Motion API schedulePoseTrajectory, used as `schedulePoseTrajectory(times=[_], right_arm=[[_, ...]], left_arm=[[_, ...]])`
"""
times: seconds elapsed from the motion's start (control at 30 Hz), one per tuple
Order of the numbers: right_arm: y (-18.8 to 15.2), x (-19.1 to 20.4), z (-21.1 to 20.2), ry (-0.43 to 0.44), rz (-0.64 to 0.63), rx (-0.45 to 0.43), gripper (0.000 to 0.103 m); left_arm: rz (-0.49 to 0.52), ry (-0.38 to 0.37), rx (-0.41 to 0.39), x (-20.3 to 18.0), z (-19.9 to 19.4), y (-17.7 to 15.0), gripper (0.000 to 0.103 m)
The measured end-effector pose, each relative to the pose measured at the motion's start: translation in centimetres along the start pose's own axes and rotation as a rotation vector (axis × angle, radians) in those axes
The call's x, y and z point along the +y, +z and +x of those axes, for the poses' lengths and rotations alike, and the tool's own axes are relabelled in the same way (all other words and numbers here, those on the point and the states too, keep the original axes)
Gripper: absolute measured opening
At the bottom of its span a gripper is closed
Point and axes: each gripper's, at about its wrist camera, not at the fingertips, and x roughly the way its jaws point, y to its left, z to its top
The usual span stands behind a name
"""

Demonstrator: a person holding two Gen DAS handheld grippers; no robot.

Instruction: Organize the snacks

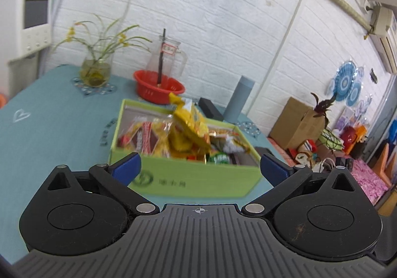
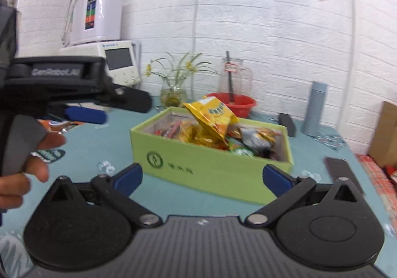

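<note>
Snack box looking pretty stuffed

Green box (image 1: 198, 181) mid-tabletop, yellow bag (image 2: 213, 116) sticking out on top; left gripper (image 1: 199, 168) and right gripper (image 2: 202, 176) both spread wide, pinching nothing.

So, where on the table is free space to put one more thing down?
Bare teal cloth lies left of the green box, before the plant vase. Behind the box it is crowded: red basket, black case, grey bottle.
</note>
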Motion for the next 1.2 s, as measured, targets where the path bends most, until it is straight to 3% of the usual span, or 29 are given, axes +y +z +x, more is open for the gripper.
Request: schedulePoseTrajectory(times=[0.2,0.33,0.53,0.67,1.0,1.2], right_arm=[[-4.3,1.2,-6.4,-0.18,0.101,0.022,0.103],[-7.2,2.2,-9.6,-0.227,0.185,0.015,0.103],[-10.6,3.4,-13.6,-0.365,0.253,0.052,0.103],[-12.7,3.8,-16.7,-0.344,0.299,0.054,0.103],[-16.7,6.5,-25.8,-0.355,0.267,-0.092,0.103],[-16.9,6.1,-27.2,-0.378,0.243,-0.128,0.103]], left_arm=[[0.029,0.061,0.013,-2.1,-5.7,-6.0,0.092],[0.08,0.087,0.051,-3.3,-7.9,-9.9,0.092],[0.128,0.074,0.083,-4.7,-10.9,-14.4,0.091],[0.161,0.105,0.071,-5.9,-12.9,-16.9,0.092],[0.265,0.105,-0.018,-10.4,-20.6,-21.3,0.092],[0.334,0.079,-0.05,-12.1,-21.5,-21.9,0.092]])
